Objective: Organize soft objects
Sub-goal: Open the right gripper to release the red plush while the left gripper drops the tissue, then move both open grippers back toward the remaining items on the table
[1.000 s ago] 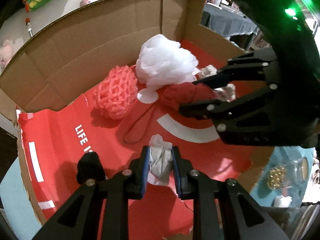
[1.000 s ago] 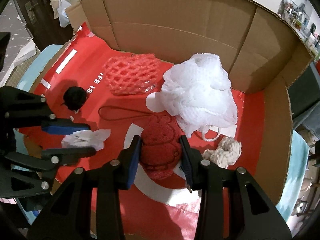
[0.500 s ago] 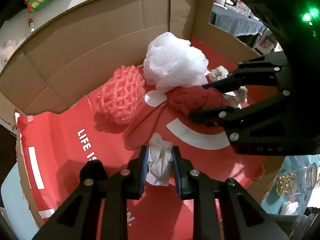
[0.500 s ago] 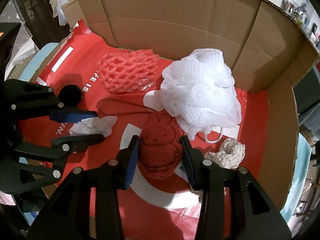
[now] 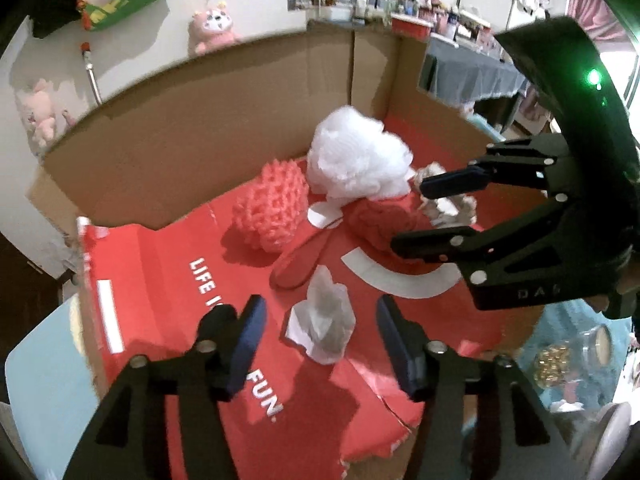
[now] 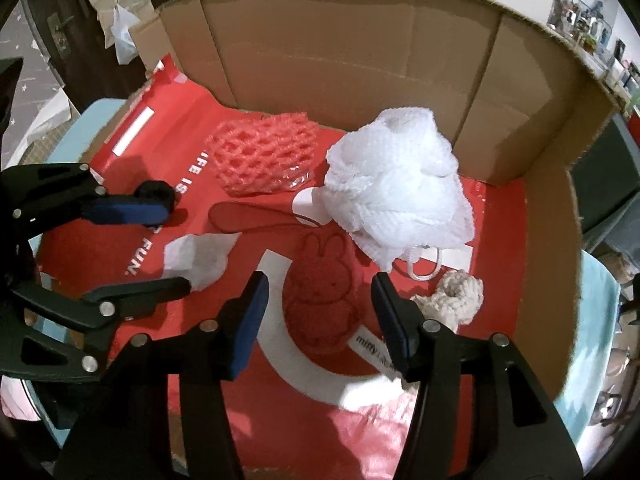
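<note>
In the left wrist view my left gripper point(image 5: 322, 338) has its jaws opening; a crumpled white tissue point(image 5: 326, 320) lies loose between them on the red liner, untouched by the pads. My right gripper point(image 6: 320, 314) is opening too, and the red bunny-embossed pouch point(image 6: 324, 296) rests free between its fingers with its strap looped to the left. Each view shows the other gripper: the right gripper point(image 5: 412, 216) over the red pouch point(image 5: 380, 220), the left gripper point(image 6: 172, 248) around the tissue point(image 6: 200, 256).
All lies inside a cardboard box point(image 6: 340, 52) with a red printed floor. A white mesh puff point(image 6: 400, 192), pink foam net point(image 6: 264, 152), black pom point(image 6: 156, 192) and cream knitted ring point(image 6: 452, 296) sit in it. A jar of gold beads point(image 5: 556, 360) stands outside.
Both grippers were shut, the left on the tissue and the right on the red pouch; both have let go and spread their jaws. The left gripper has drawn back and up.
</note>
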